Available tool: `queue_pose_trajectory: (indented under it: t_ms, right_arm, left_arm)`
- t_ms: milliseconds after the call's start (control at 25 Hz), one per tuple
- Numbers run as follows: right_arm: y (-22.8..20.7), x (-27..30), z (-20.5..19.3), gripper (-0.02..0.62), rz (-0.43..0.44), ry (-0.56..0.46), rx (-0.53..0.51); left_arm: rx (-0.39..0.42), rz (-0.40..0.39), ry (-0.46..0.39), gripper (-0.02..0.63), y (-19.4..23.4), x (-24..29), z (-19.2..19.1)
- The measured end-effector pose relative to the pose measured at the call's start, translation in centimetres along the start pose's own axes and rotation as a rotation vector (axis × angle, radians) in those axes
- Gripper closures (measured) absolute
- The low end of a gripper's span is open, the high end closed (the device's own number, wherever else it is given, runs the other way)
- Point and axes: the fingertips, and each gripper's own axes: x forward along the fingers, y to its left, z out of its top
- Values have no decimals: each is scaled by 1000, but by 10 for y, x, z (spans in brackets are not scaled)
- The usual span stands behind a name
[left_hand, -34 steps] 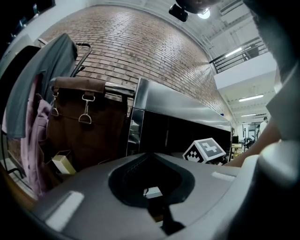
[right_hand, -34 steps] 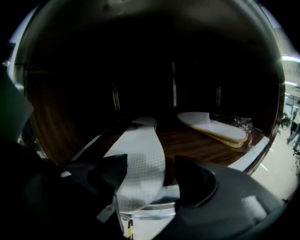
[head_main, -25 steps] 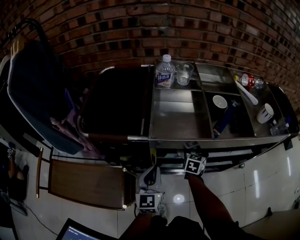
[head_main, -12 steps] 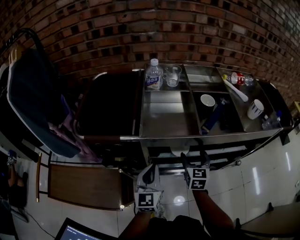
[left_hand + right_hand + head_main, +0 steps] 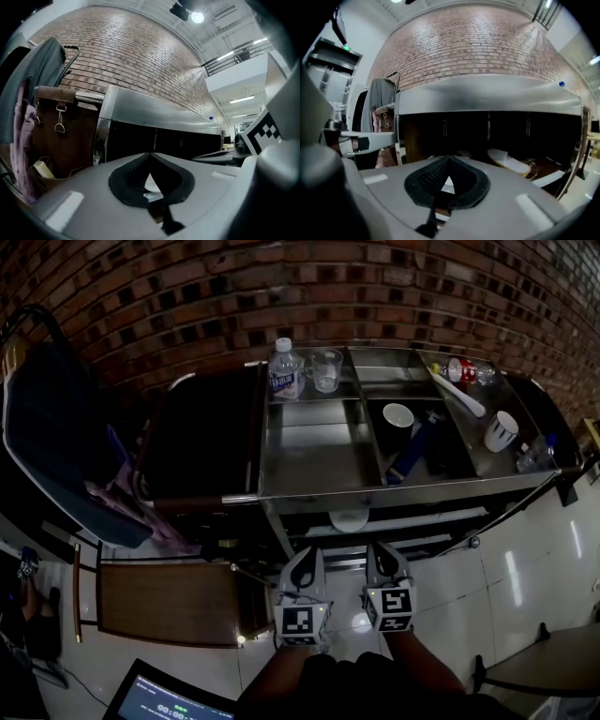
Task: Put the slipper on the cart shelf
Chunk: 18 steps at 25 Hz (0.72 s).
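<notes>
Right hand-held gripper (image 5: 449,159): the jaws have just been closing and now sit tip to tip with nothing between them, so it's empty. Half a second back it's up at the cart's lower opening with the jaws spread. Now you have it pulled back and lifted, beside your left one.

Left hand-held gripper (image 5: 150,153): also closed, tips meeting, nothing held. It has drifted a little since the earlier frames and points roughly level at the cart front.

Slipper (image 5: 511,162): lies flat on the cart shelf (image 5: 541,165), well apart from both grippers. From the head view it's the pale shape just under the front rim of the cart (image 5: 394,495).

My read: release is done and you're clear of it, so the placement looks finished. There's a second pale shape further left on the shelf in the right gripper view. I can't tell what it is.

Pose: both forearms come in from the bottom of the head view, side by side, with jaws aimed at the cart. The right one tips slightly down toward the shelf.

On the cart top, the water bottle (image 5: 284,371), glass (image 5: 326,369) and cup (image 5: 397,416) sit as they did in the earlier frames.
</notes>
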Motion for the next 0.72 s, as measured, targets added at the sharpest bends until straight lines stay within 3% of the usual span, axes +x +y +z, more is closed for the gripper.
queue_pose_trajectory:
  t_ms: [200,720]
  right_arm:
    - [6,-1,6,594,-10,-8,-43]
    - [15,-11,17,594,-1,-65,-72]
  left_arm:
    - [-87,14,-2,591,-1,-2,0]
    - [-65,1,1,591,-7,-5,2]
